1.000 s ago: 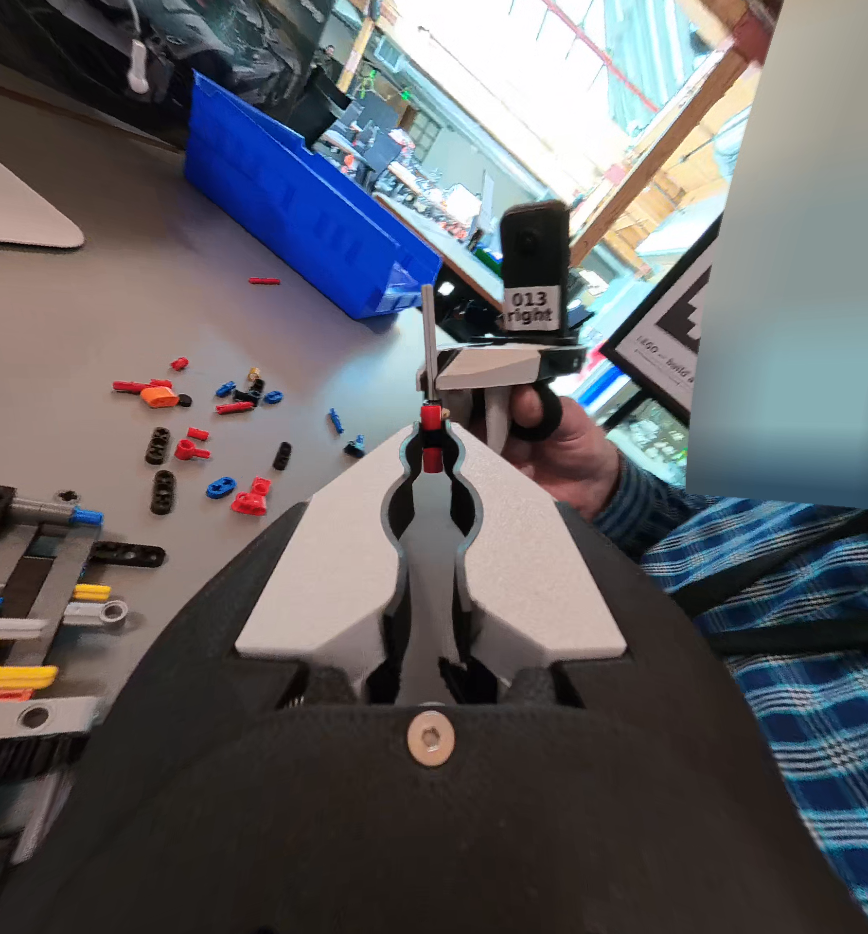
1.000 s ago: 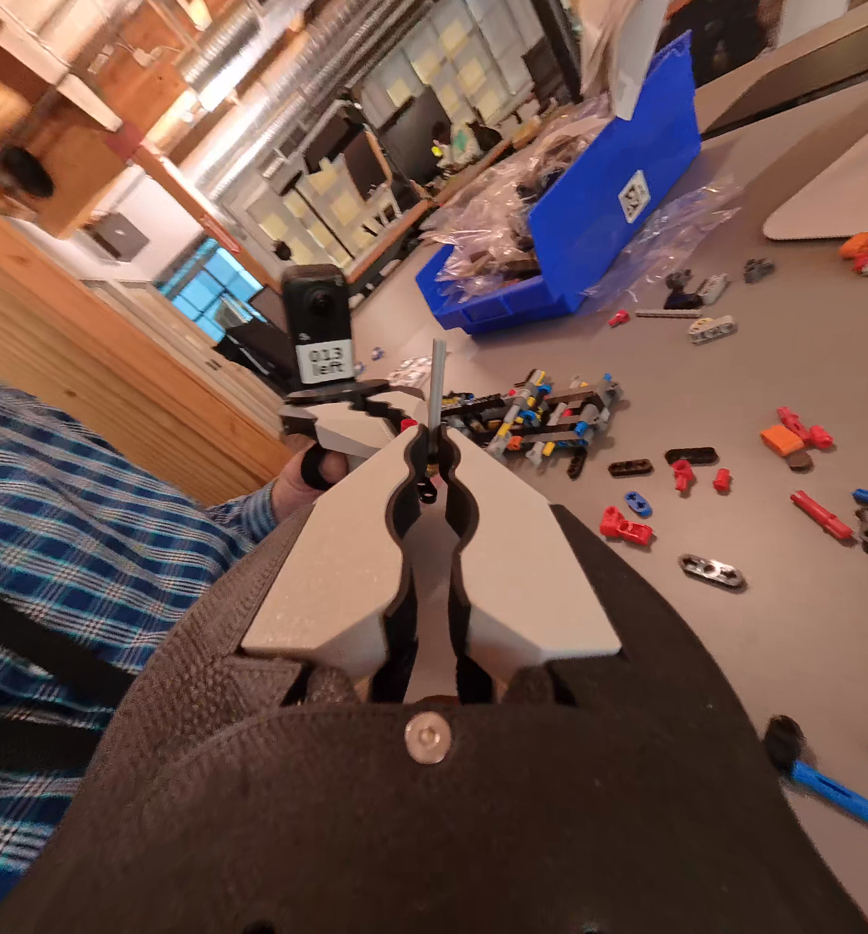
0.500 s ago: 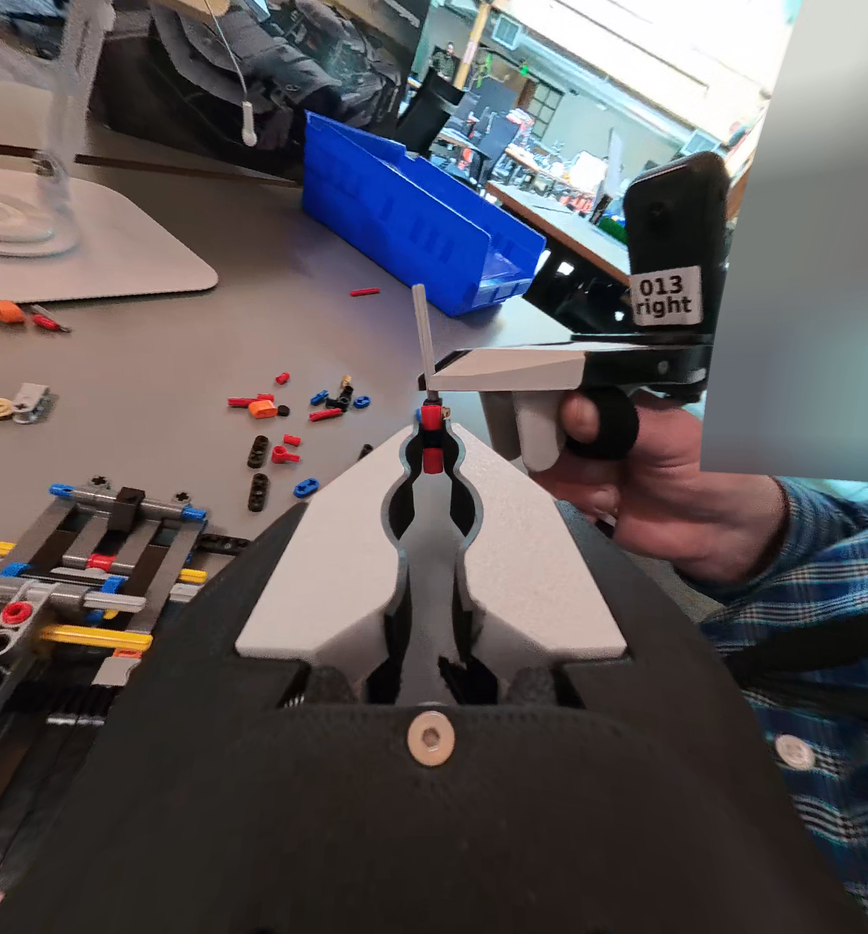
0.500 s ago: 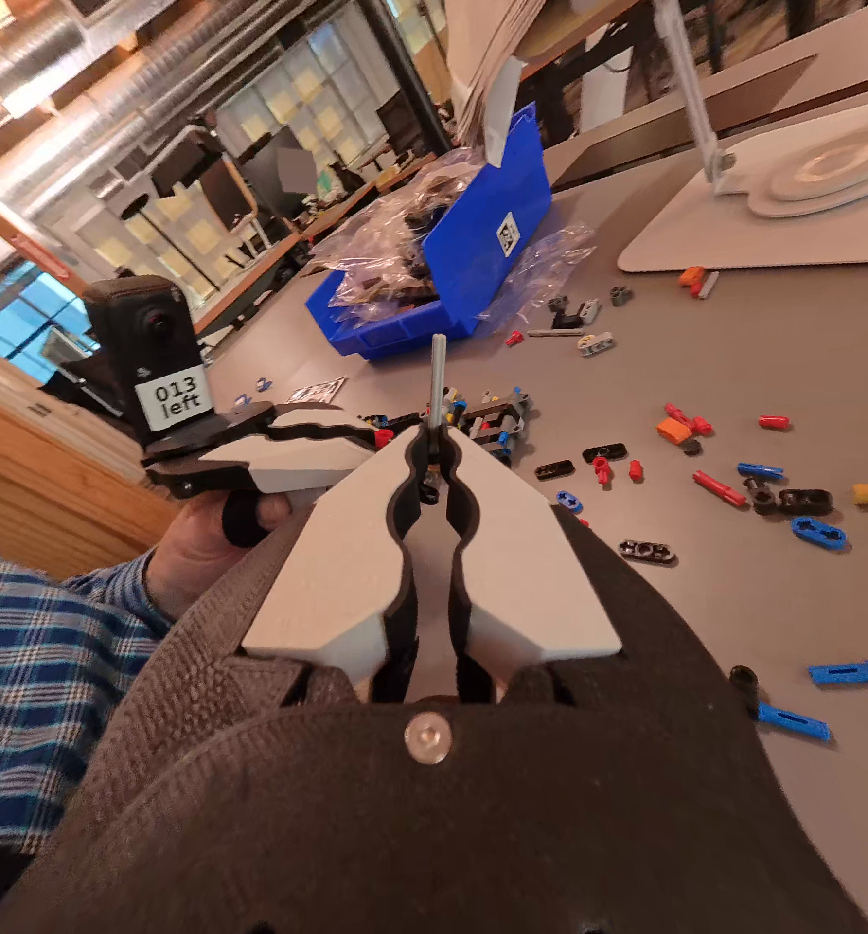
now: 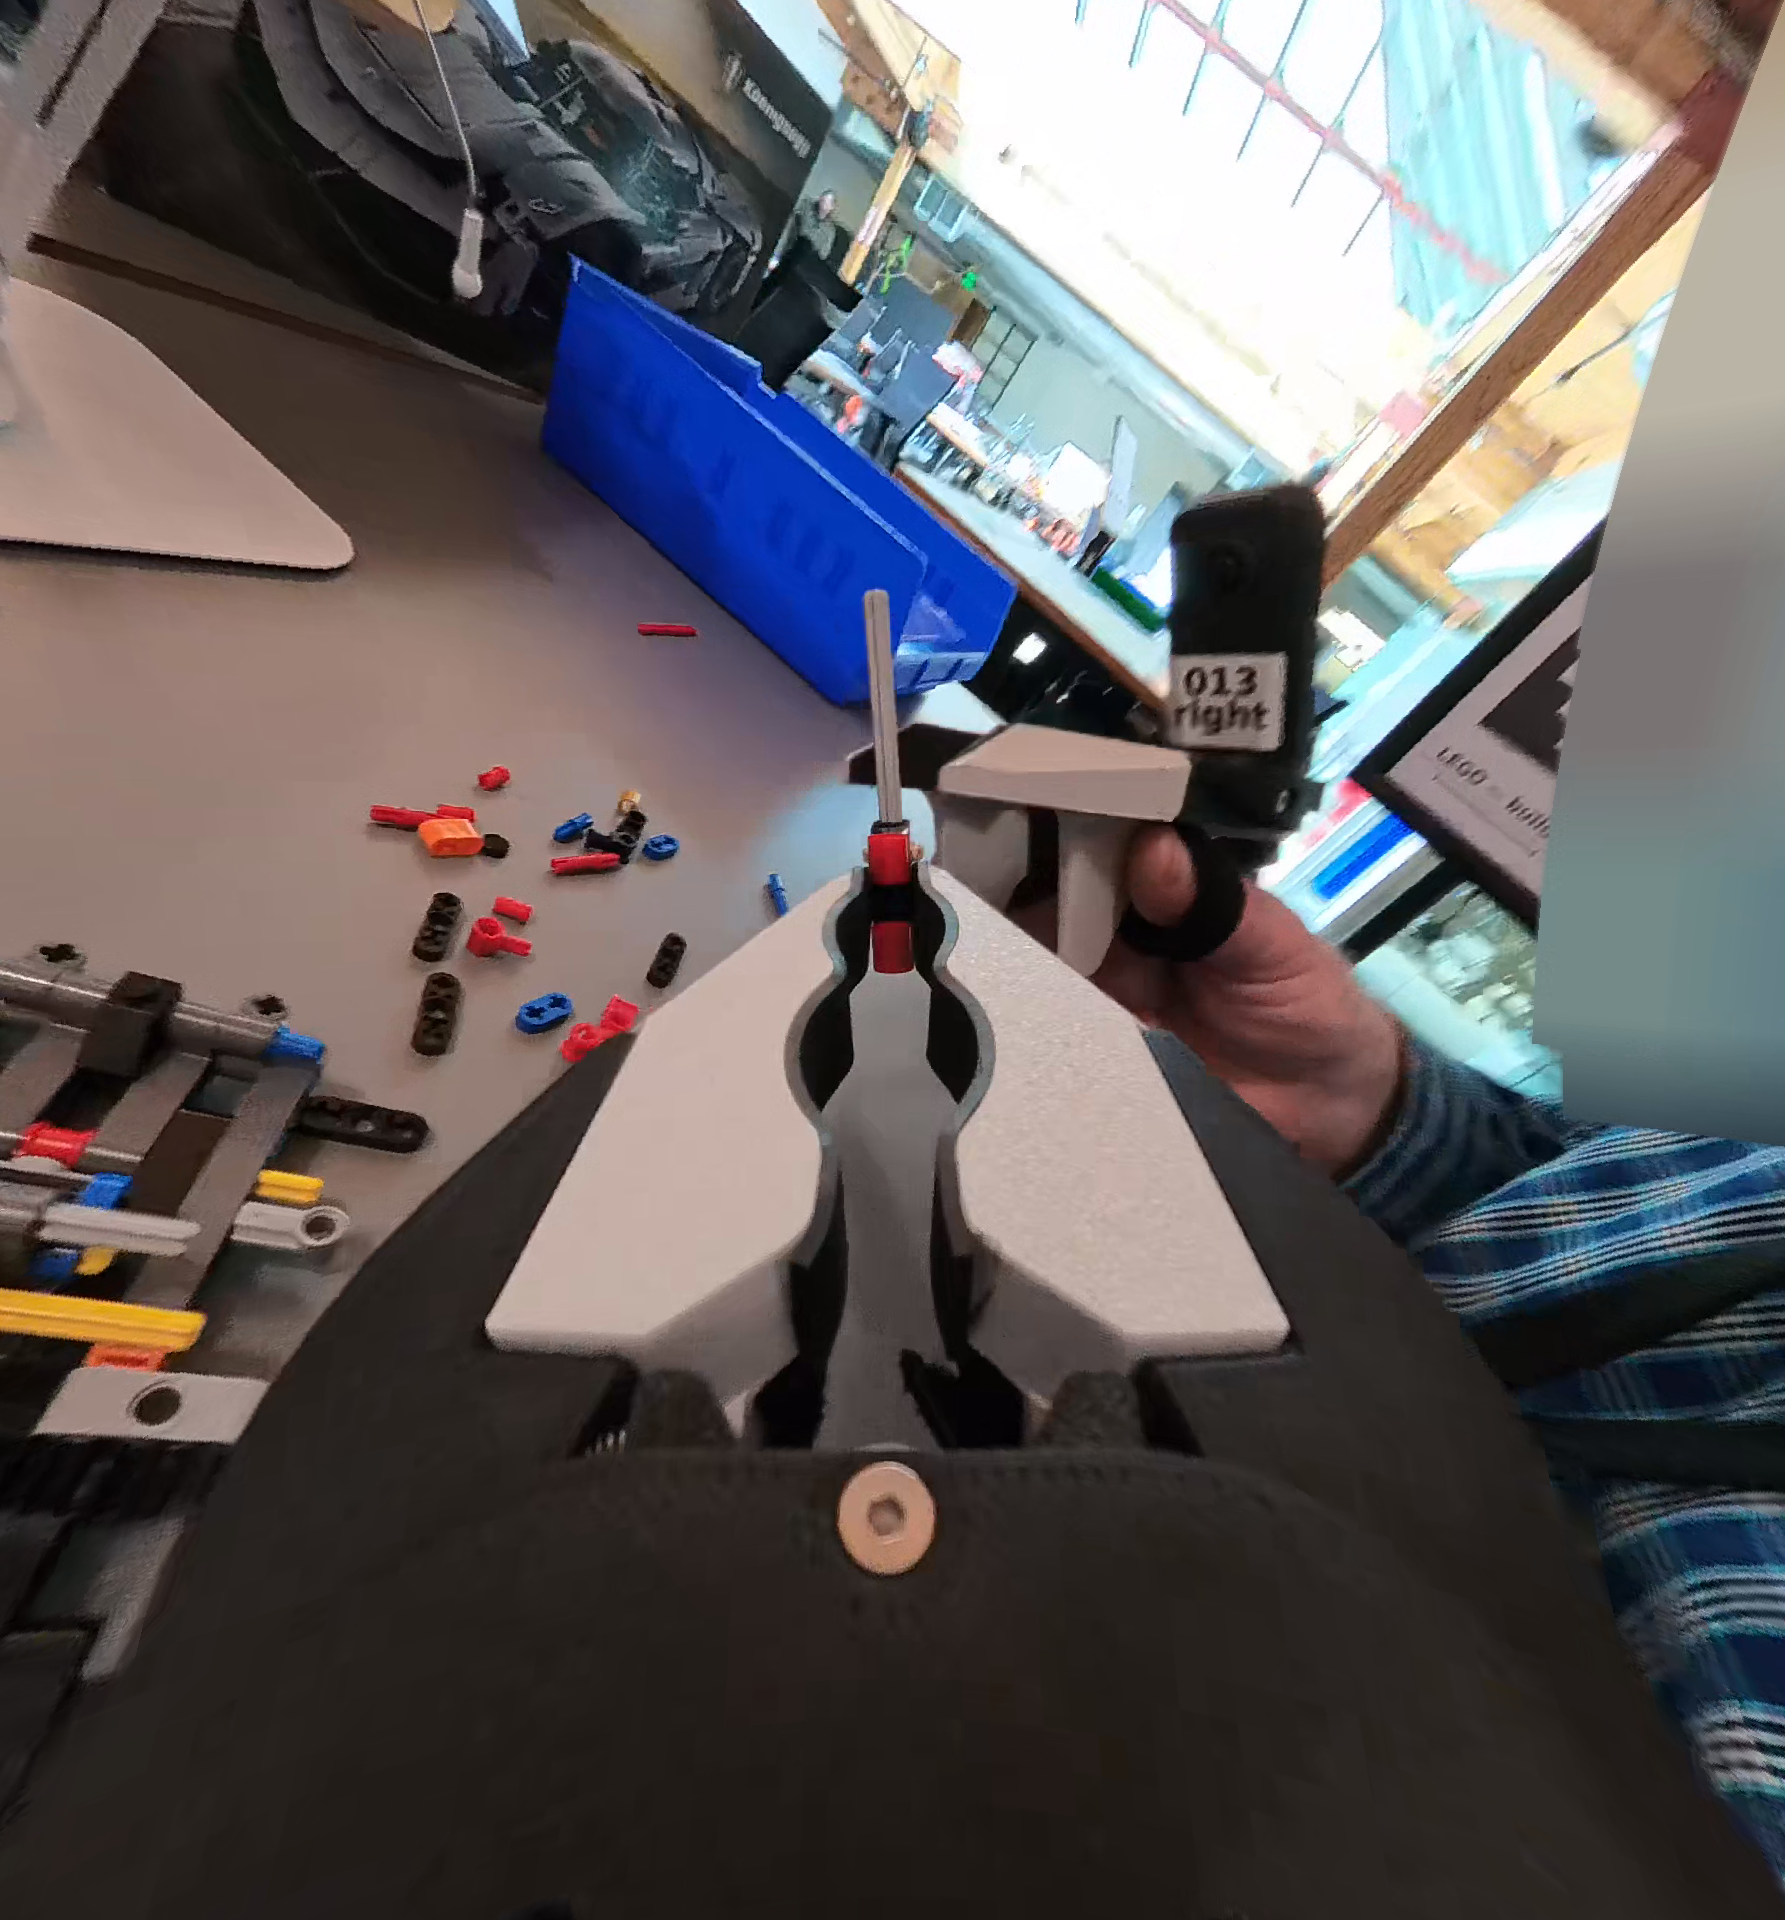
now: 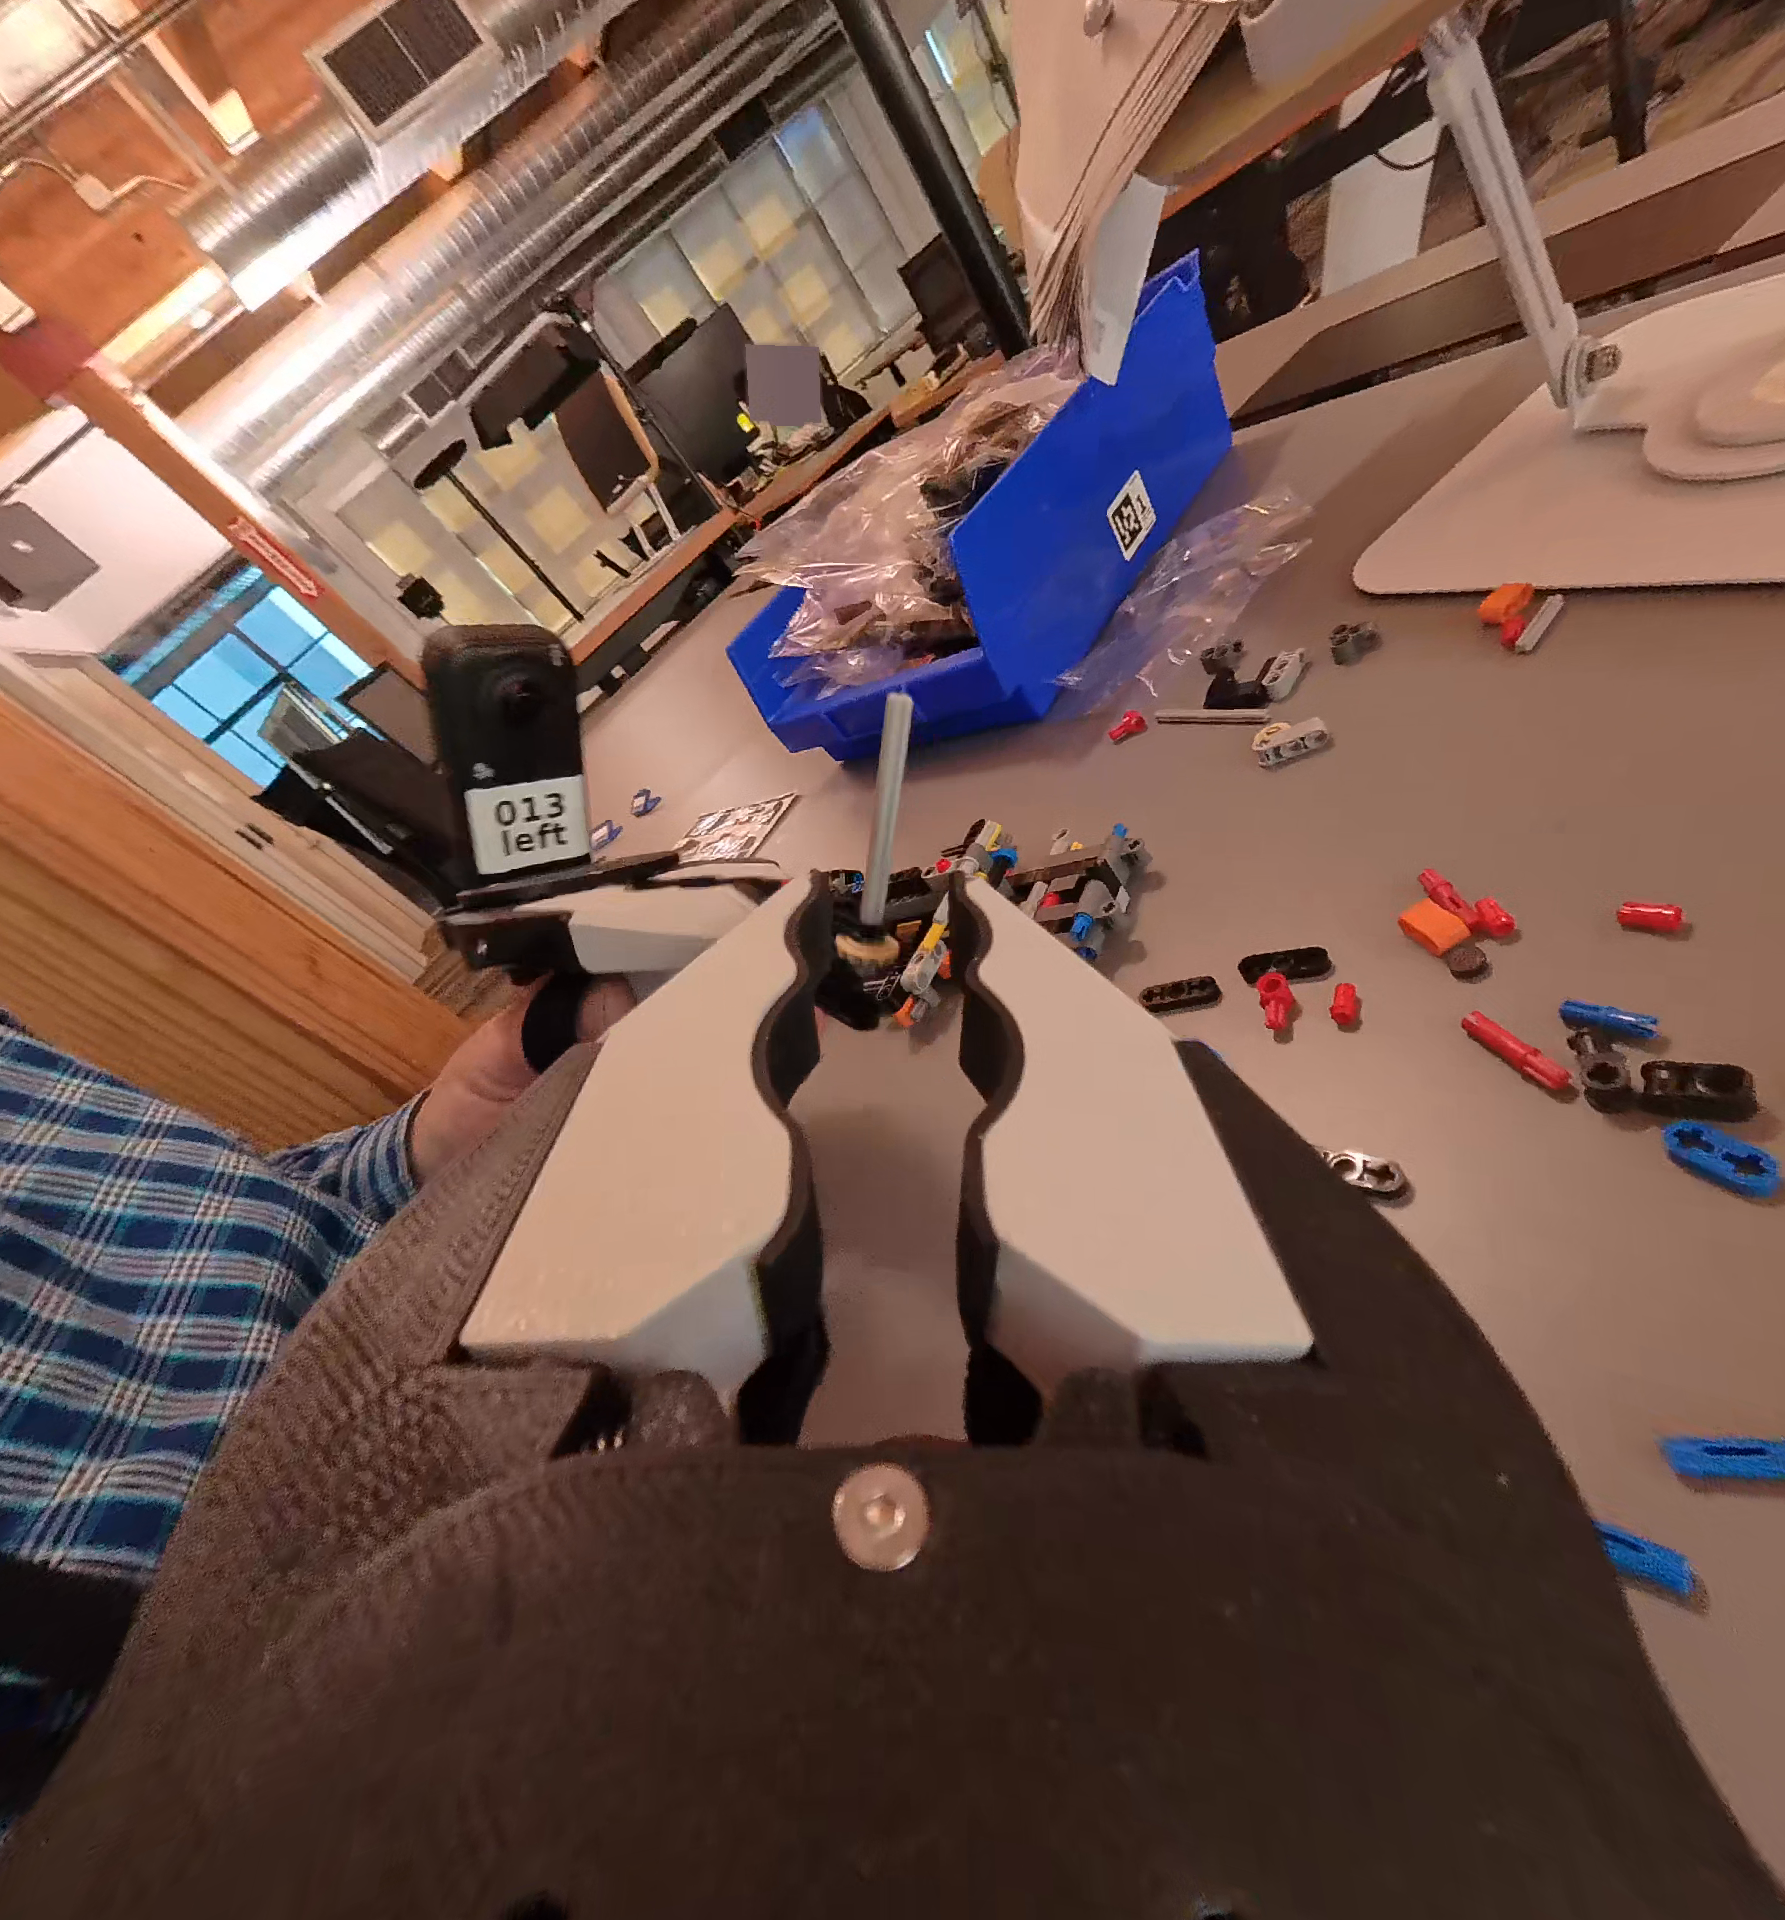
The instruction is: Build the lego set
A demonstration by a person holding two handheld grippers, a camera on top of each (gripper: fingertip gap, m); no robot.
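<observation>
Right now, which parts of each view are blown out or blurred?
Left wrist view: windows behind the blue bin are blown out, and the chassis at the left edge smears. Right wrist view: evenly lit, grey axle sharp, edges bowed.

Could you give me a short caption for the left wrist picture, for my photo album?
Left claw pinches a red piece with a thin grey rod standing up, above a table strewn with small parts.

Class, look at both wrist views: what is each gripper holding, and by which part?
The left gripper is shut on the red piece at the grey axle's lower end. The right gripper is open and holds nothing.
</observation>
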